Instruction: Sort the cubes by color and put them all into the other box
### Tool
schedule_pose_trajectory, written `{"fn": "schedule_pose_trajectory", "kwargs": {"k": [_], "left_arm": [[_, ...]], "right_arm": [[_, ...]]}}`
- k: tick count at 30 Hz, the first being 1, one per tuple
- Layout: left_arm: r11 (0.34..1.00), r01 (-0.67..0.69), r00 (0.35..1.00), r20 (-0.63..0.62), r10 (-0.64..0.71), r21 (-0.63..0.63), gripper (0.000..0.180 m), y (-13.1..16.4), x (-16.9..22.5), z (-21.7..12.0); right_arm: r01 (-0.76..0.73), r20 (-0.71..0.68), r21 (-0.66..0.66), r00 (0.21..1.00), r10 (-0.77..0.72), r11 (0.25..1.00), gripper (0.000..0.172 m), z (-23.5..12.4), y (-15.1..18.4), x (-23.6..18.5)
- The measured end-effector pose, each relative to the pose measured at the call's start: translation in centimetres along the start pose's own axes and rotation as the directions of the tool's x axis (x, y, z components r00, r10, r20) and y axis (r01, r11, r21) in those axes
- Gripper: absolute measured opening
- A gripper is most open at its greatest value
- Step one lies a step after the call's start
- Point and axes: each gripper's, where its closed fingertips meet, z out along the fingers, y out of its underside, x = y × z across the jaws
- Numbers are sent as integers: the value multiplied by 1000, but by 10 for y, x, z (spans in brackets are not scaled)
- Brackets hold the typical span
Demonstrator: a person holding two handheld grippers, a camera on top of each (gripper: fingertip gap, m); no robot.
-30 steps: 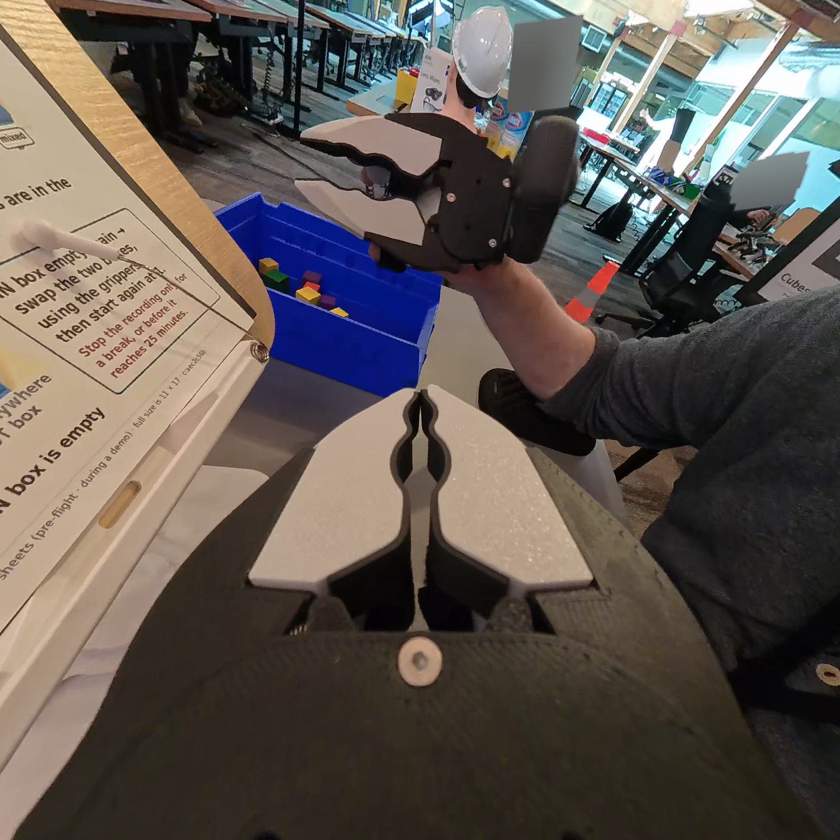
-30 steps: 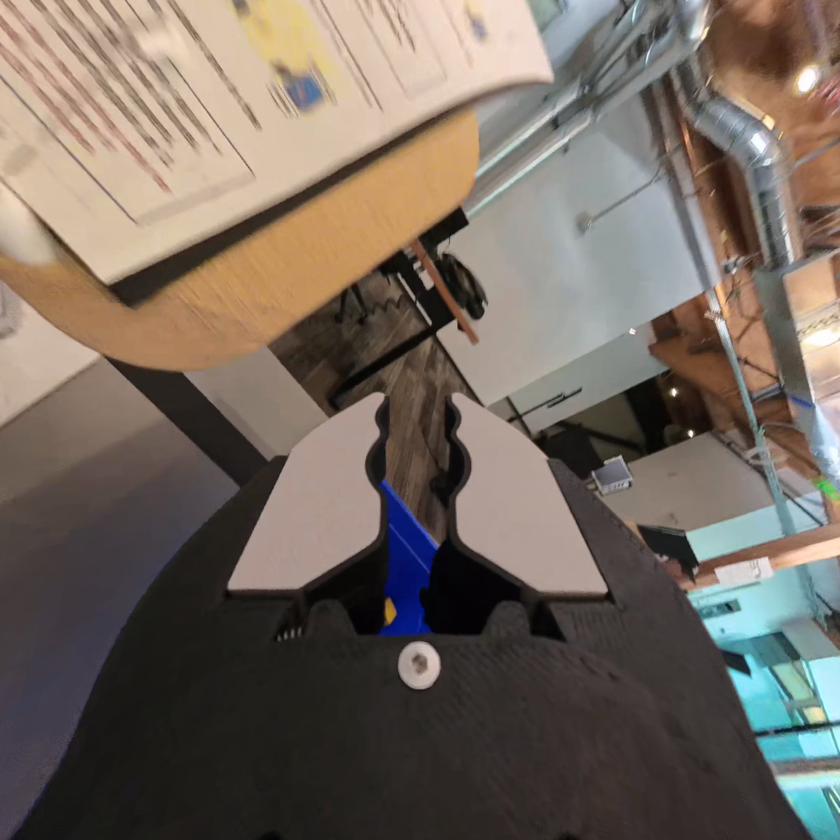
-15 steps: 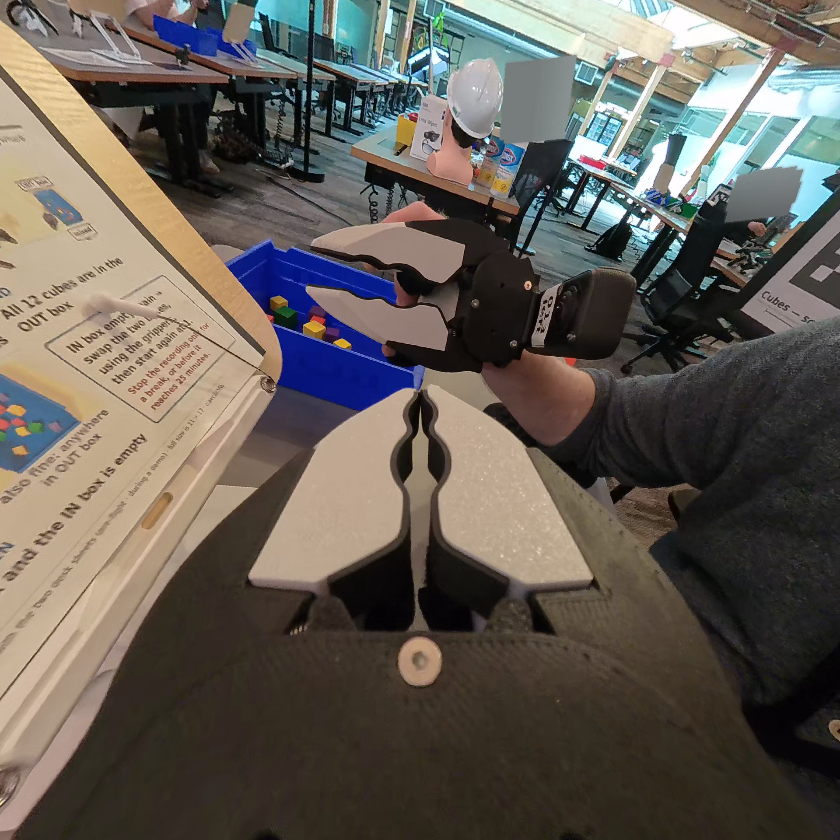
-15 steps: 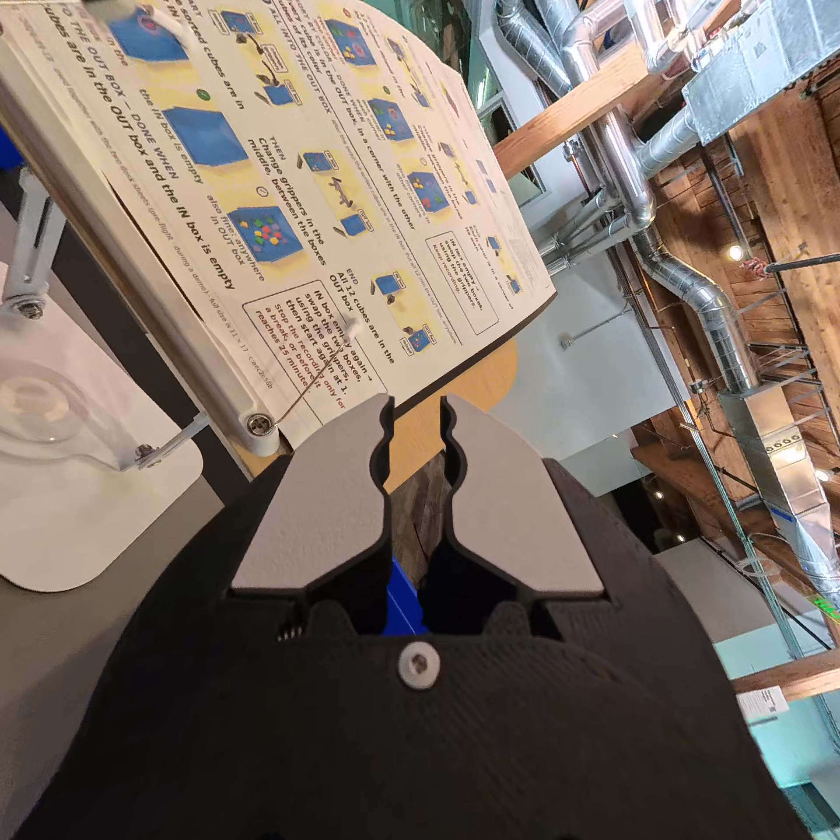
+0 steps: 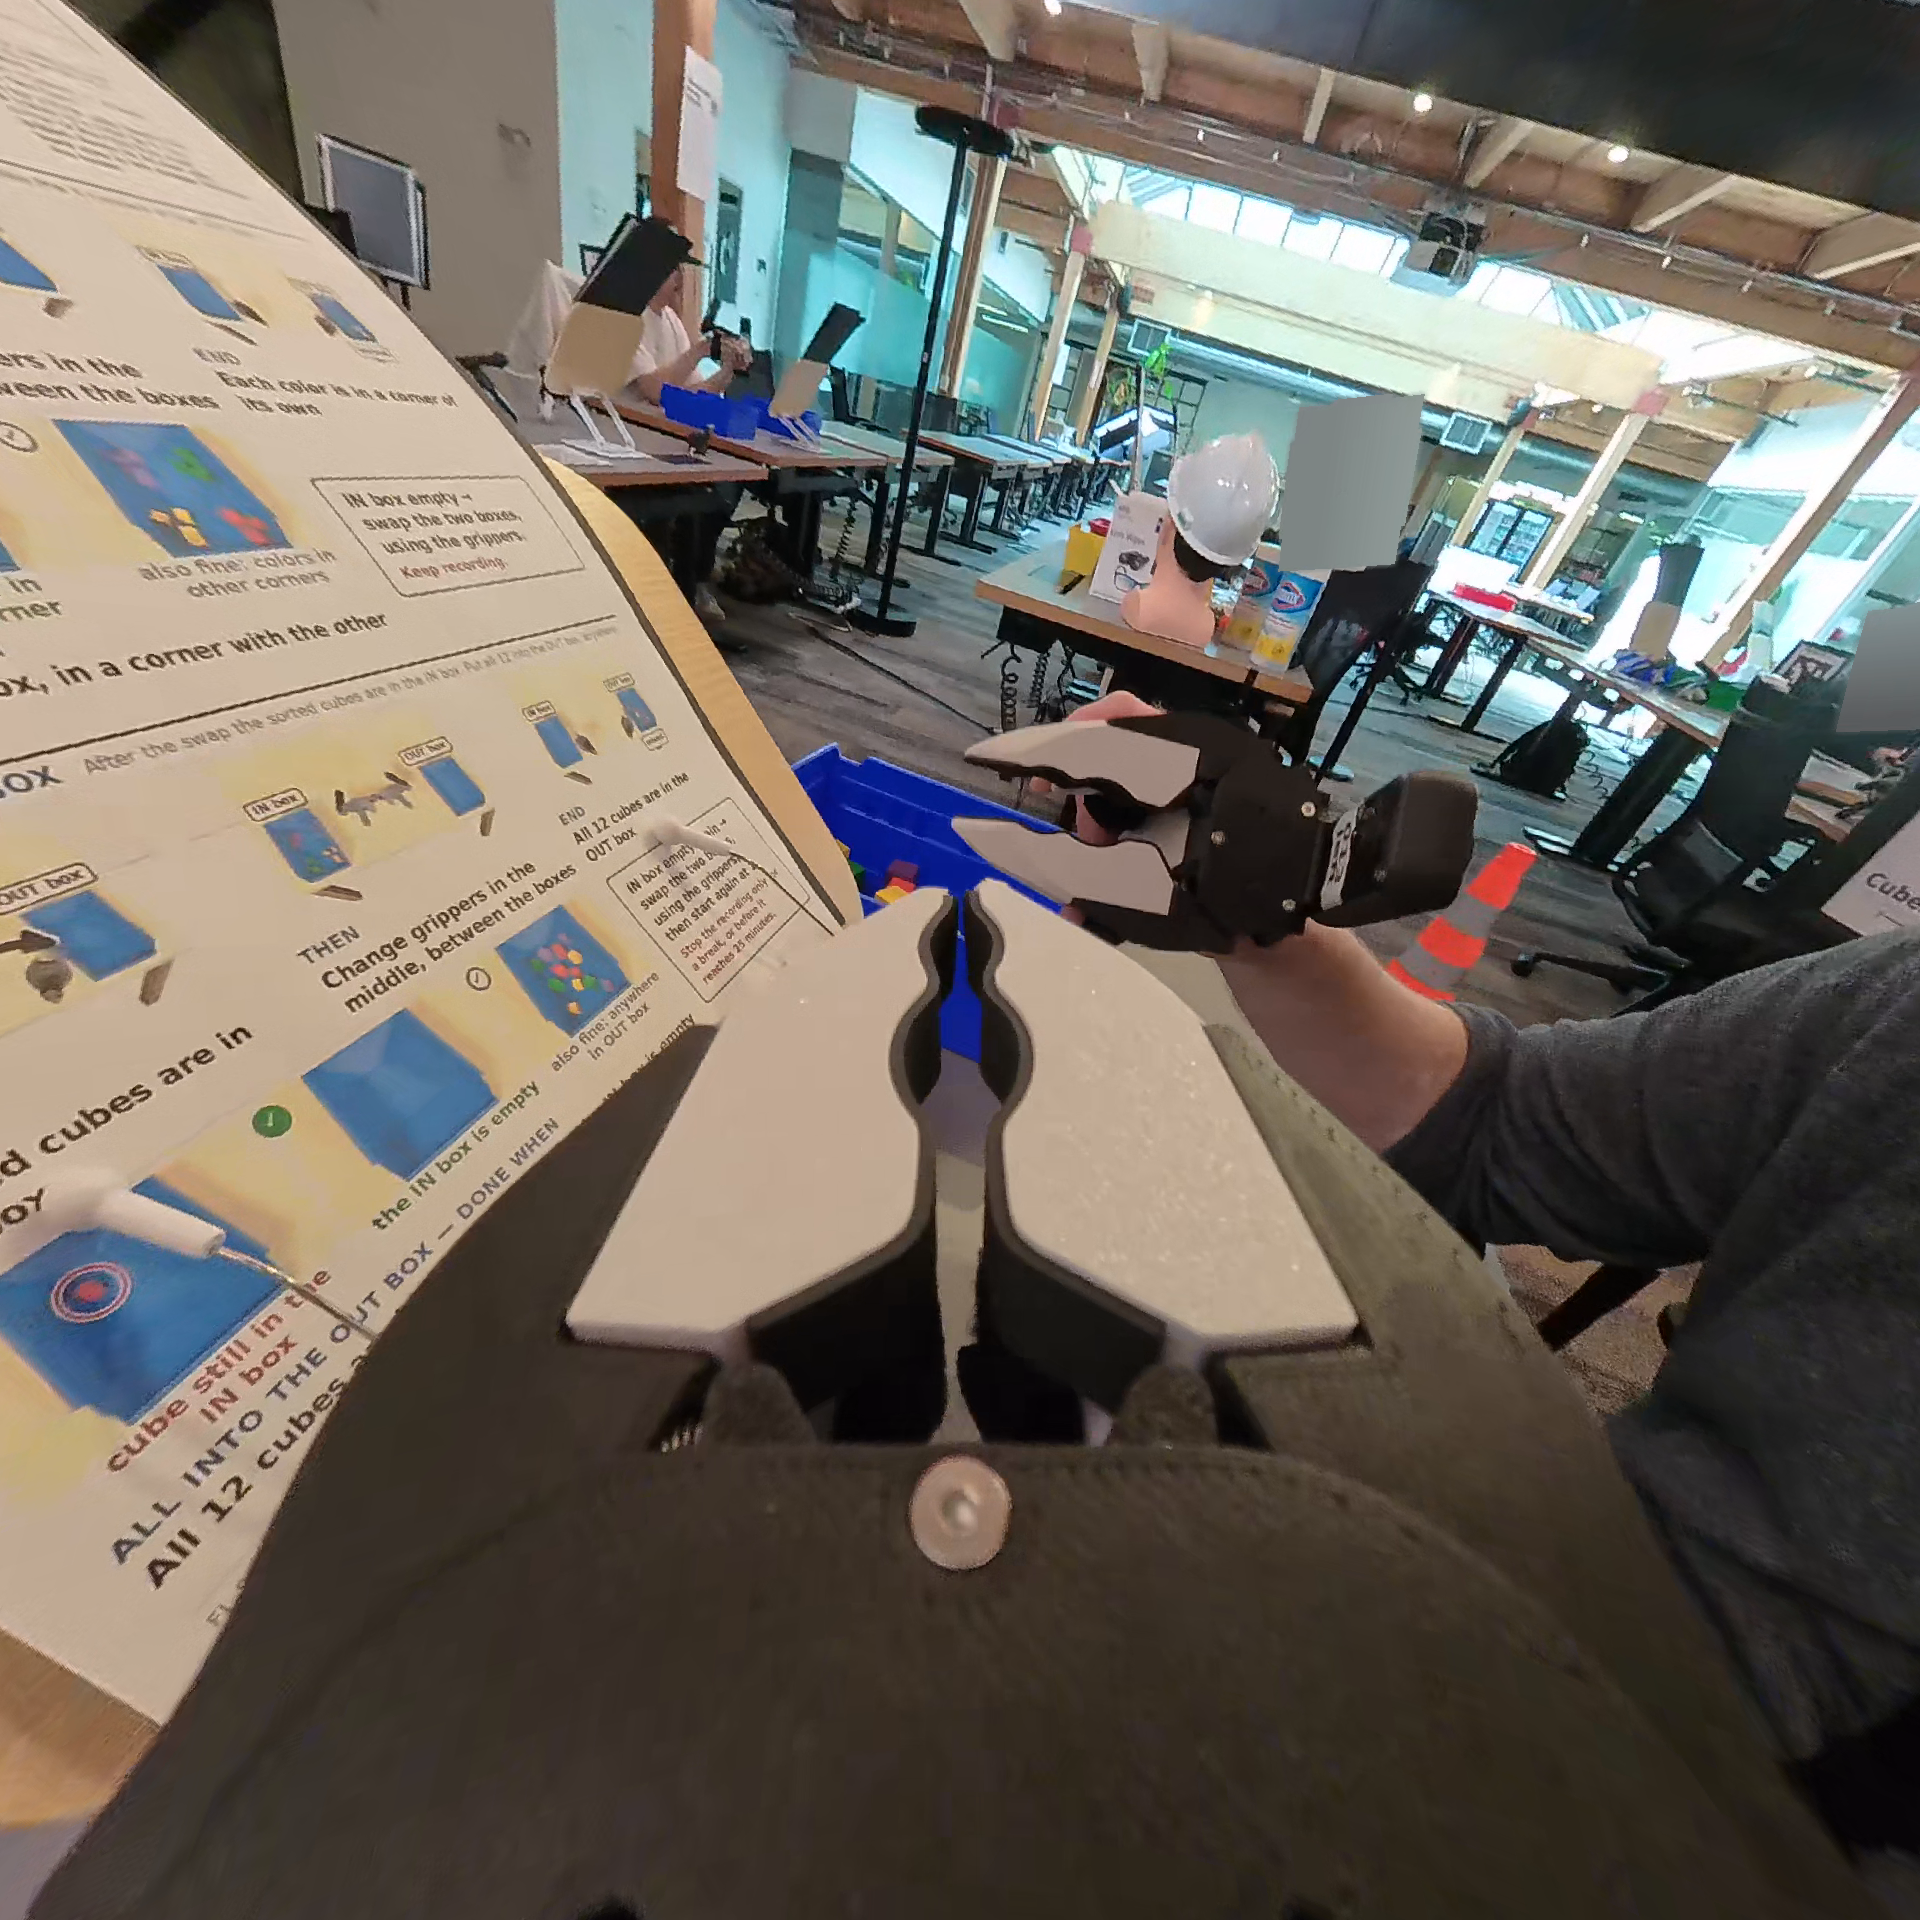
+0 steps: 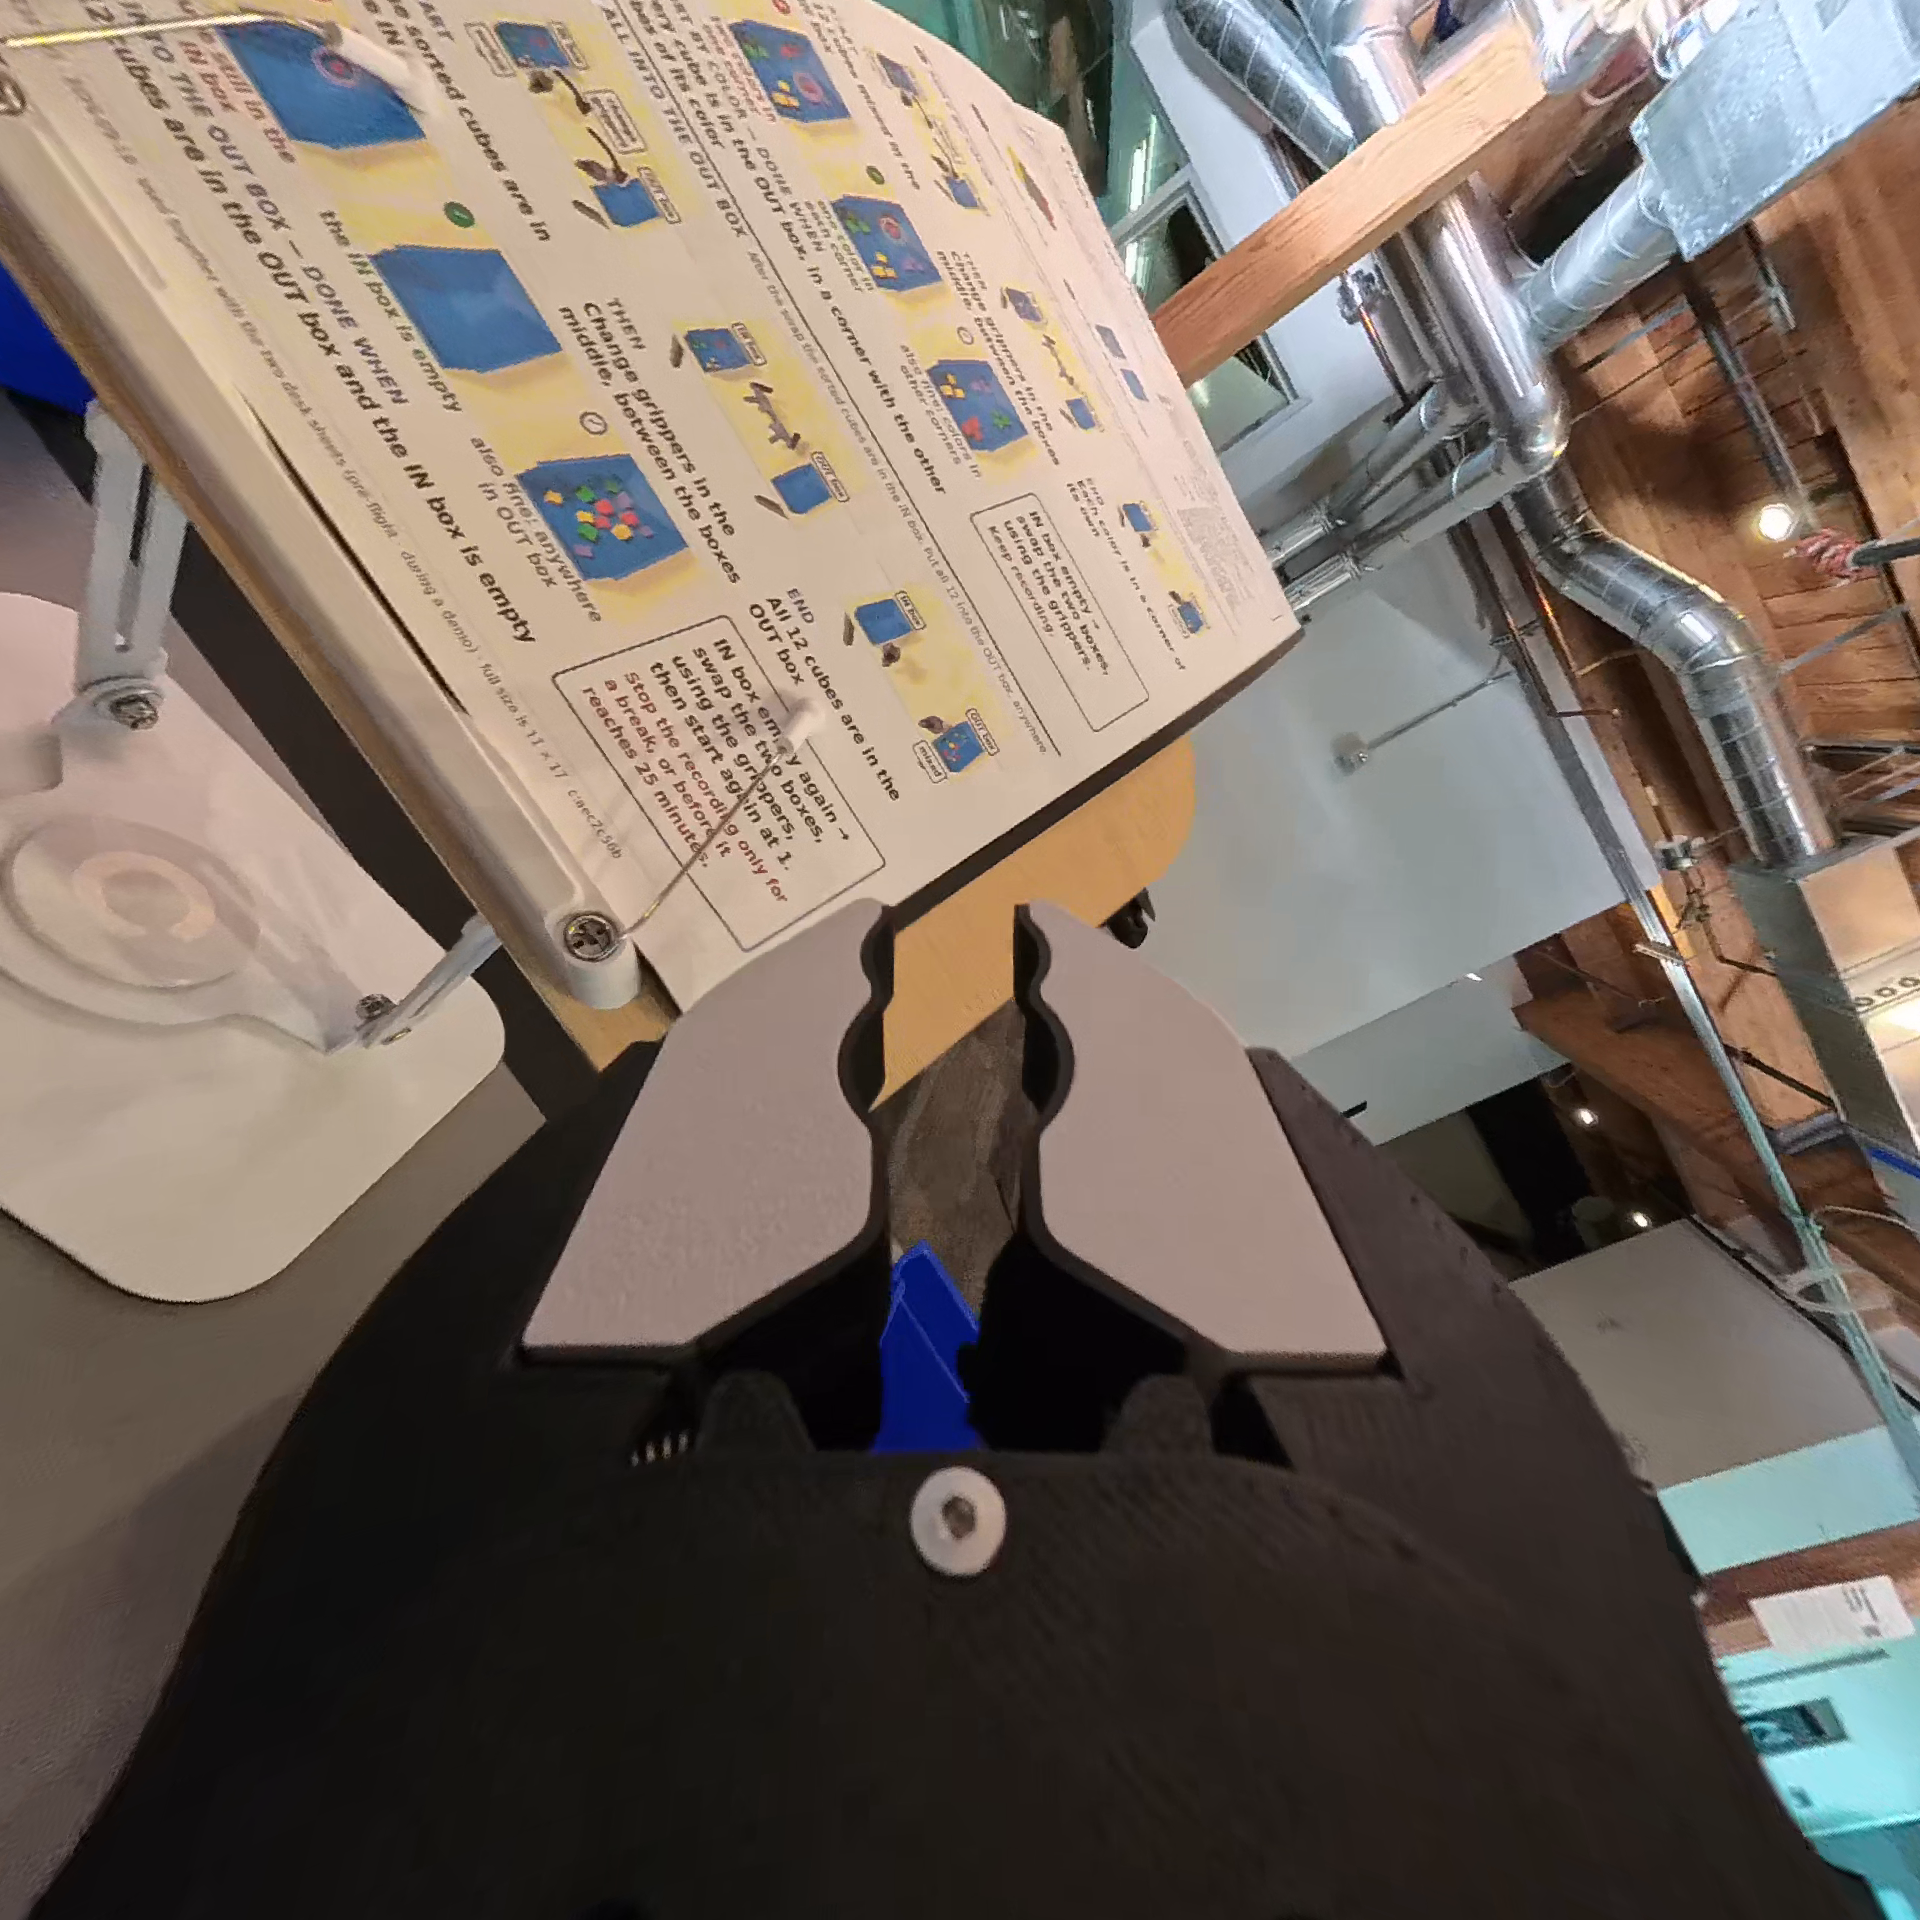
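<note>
Both grippers hold nothing; left gripper (image 5: 961,906) fingers nearly touching; right gripper (image 6: 951,920) fingers narrowly parted.

Left view faces level past its tongs (image 5: 961,914); right view tilts upward; both share the near sheet (image 5: 312,727).

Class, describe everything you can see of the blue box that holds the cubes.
The blue box looks like moulded plastic, open-topped with ribbed walls. It sits on the table beyond the instruction board, which hides its left part. Small cubes, yellow, green, purple and red, lie loose inside. The right gripper, open and empty, hangs above it without touching. The left gripper covers its near wall.
</note>
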Motion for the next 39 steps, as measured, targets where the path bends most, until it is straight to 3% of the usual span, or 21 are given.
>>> {"fn": "schedule_pose_trajectory", "kwargs": {"k": [12,19,24,30,34,39], "left_arm": [[997,-42,994,95,48,-65,1,17,0,5],[984,-10,995,101,28,-180,2,63,5,35],[906,-154,966,134,222,-394,2,103,6,53],[757,-280,859,198,472,-590,1,128,-13,66],[795,-179,920,188,344,-580,0,139,-5,63],[814,-99,908,282,309,-572,0,164,-18,41]], "right_arm": [[-54,75,48,996,50,997,22,-9,-16,-3],[-24,236,43,972,13,999,19,-6,-23,-49],[2,439,19,898,-11,1000,19,-9,-20,-102],[53,536,13,843,-51,999,19,-14,-16,-129],[36,608,-38,794,-6,999,21,-18,-6,-136],[-82,621,-176,764,175,981,25,-19,12,-158]]}}
